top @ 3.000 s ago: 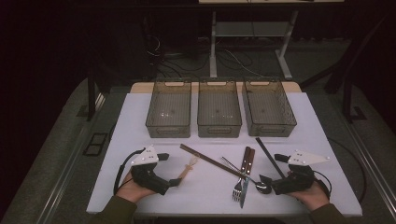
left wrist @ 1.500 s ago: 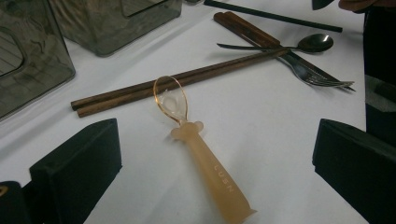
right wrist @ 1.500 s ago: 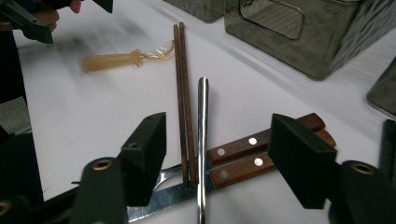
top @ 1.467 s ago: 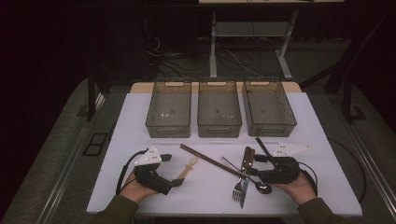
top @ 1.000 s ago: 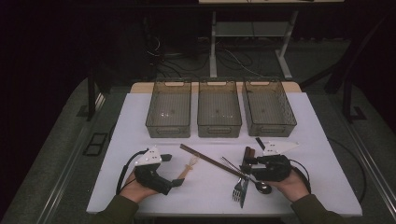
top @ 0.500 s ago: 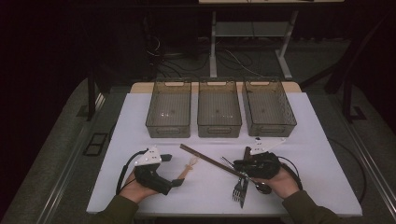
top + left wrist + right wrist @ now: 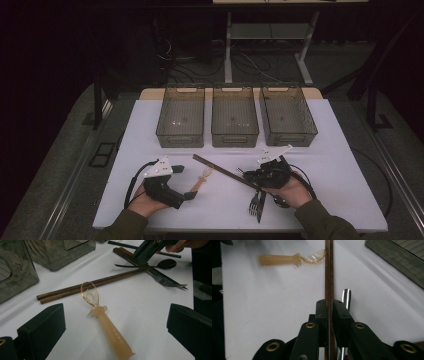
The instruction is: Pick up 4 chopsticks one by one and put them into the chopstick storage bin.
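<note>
High view: white tabletop (image 7: 150, 125) is sitting in a dark room, grey floor around it, cables and a desk frame (image 7: 227, 45) behind. Three smoked plastic bins (image 7: 235, 115) are lining the far edge. Right gripper (image 7: 250, 175) is sitting low over the utensil pile; its jaws have just been closing and are now clamping the brown chopsticks (image 7: 329, 272) between the pads, as the right gripper view shows. Chopsticks are lying diagonally mid-table, far end just beside the amber plastic spoon (image 7: 105, 320). Fork (image 7: 255, 202) and a dark spoon (image 7: 167, 263) are lying by the right hand. Left gripper (image 7: 185, 182) is resting on the table, jaws spread wide, amber spoon lying between them untouched.
</note>
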{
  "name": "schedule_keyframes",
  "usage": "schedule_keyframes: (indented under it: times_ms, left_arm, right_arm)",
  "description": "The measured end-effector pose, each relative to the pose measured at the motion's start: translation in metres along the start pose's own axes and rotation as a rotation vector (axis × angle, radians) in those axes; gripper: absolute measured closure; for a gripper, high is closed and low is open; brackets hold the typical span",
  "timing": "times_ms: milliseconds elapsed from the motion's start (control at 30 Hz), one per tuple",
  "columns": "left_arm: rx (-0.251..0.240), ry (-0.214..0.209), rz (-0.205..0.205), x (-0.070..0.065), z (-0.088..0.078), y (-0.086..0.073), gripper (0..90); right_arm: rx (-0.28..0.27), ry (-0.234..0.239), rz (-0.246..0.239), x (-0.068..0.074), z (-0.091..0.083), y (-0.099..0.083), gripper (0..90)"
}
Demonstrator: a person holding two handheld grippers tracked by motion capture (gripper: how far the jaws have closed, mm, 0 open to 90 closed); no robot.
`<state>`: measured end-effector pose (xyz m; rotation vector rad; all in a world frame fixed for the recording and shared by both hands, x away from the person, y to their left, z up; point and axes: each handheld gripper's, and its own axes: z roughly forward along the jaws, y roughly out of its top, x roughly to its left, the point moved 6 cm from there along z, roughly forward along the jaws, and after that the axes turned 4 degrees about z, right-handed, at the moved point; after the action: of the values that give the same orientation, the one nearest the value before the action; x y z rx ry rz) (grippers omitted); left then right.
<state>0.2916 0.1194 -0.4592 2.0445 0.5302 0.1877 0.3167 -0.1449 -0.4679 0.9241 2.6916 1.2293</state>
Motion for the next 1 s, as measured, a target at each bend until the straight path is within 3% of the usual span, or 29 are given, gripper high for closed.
schedule_keyframes:
  times_ms: [1000]
  left_arm:
    - [0.002, -0.014, 0.005, -0.002, 0.000, 0.000, 1.2]
  right_arm:
    - [0.069, -0.036, -0.037, -0.002, 0.012, -0.008, 82.8]
